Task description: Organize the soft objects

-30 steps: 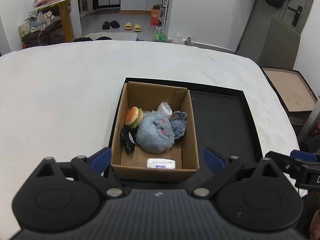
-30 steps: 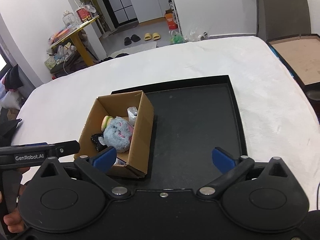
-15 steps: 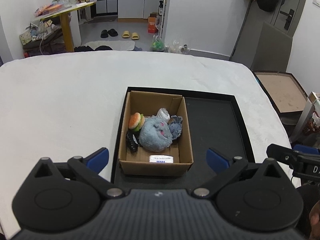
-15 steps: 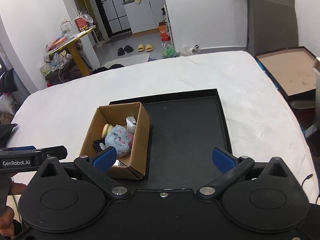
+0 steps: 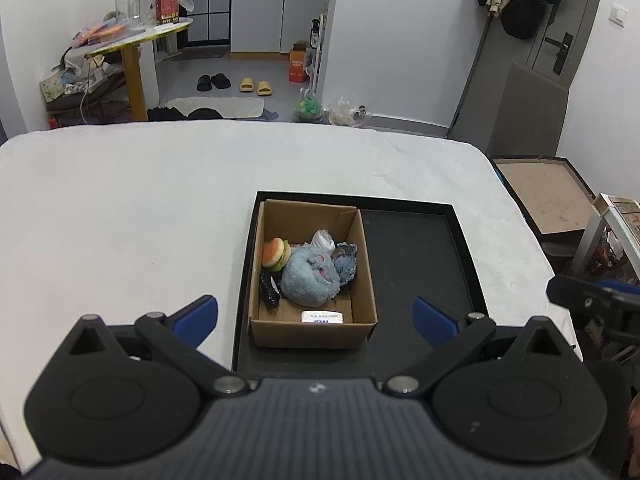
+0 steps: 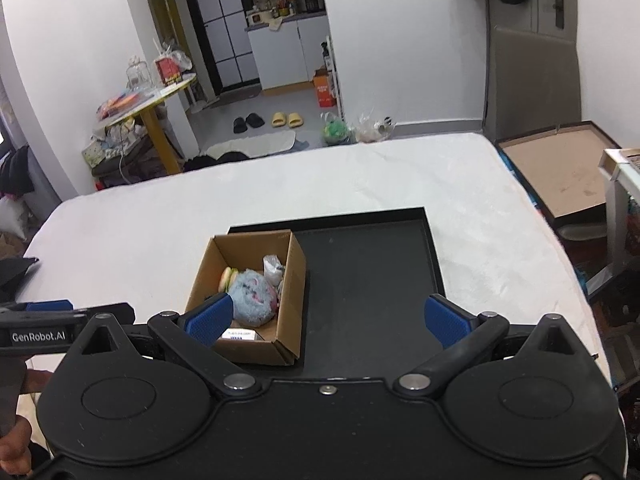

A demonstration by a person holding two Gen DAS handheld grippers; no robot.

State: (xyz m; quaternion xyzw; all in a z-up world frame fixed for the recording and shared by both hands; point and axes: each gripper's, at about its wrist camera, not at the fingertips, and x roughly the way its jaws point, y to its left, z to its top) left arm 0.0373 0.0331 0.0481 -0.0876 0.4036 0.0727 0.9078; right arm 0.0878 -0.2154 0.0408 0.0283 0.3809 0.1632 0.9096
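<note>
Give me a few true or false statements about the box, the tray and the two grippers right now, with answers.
1. The cardboard box sits in the left part of the black tray. True.
2. The left gripper holds the blue plush. False: it is open and empty; the plush lies in the box.
3. A burger toy lies in the box beside the plush. True.
4. The right gripper is shut. False: it is open, holding nothing.
5. The tray's right part holds toys. False: it is bare.
</note>
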